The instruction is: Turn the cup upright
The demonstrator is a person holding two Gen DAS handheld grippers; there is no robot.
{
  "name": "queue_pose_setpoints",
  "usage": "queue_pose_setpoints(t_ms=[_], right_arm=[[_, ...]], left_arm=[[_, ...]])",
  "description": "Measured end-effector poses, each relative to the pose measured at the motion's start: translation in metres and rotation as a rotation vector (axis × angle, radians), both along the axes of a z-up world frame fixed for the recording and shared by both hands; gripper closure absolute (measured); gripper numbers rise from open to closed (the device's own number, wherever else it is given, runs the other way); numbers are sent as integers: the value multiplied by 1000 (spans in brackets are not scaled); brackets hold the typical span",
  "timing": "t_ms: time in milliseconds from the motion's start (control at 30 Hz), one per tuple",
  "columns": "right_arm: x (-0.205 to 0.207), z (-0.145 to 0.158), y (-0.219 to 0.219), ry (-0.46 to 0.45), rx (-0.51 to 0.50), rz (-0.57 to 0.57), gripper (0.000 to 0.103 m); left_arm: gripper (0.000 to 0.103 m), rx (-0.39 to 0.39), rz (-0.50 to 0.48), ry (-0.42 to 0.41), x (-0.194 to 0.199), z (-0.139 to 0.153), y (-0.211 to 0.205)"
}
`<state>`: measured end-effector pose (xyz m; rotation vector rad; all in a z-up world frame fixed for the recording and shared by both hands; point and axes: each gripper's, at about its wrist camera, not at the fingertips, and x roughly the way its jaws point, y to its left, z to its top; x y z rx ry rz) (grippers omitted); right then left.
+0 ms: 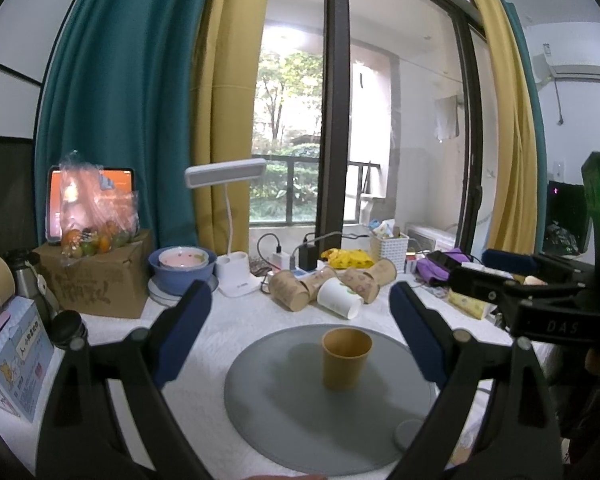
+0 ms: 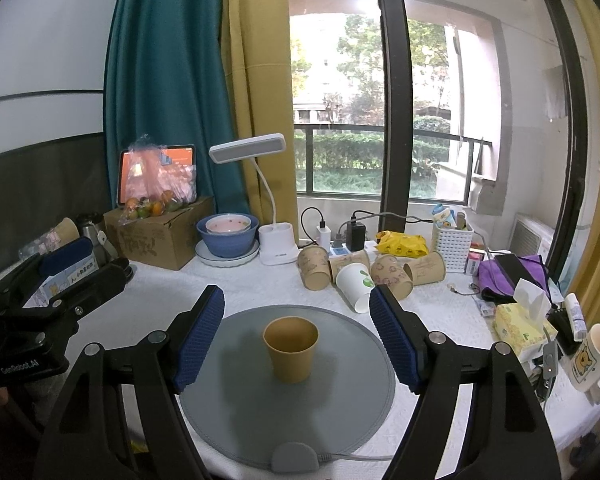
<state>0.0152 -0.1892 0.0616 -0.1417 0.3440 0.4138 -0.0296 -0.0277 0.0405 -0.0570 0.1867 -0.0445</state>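
Both tools, the left tool [image 1: 300,320] and the right tool [image 2: 297,320], stand with their blue-padded fingers spread wide apart and grip nothing; each is raised above the near edge of the white-covered surface [image 2: 236,284]. Directly ahead of each tool, framed between its fingers but touching neither, the tan cup [image 2: 291,354] stands on a round grey mat [image 2: 228,408], mouth up, base down, long axis vertical. No object lies between either tool and the cup. Beyond the mat, a cluster of paper cups [image 2: 370,274] lies tipped on the surface, the white one [image 1: 339,297] among them nearest the mat. Farther back stand a white desk lamp [image 2: 274,240], a blue bowl [image 2: 227,236] and a cardboard box [image 2: 156,236]. Right of the right tool sit a tissue pack [image 2: 520,320] and a cartoon mug [image 2: 592,356].
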Motion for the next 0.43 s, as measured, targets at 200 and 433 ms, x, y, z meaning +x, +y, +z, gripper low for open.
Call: queue_pose_setpoints(t_ms=[200,433], right_arm=[[0,0,0,1,-1,0,25],[1,1,0,1,0,0,25]], left_arm=[[12,-1,1,0,0,0,0],[12,-10,-5,-15,-6,-4,-1]])
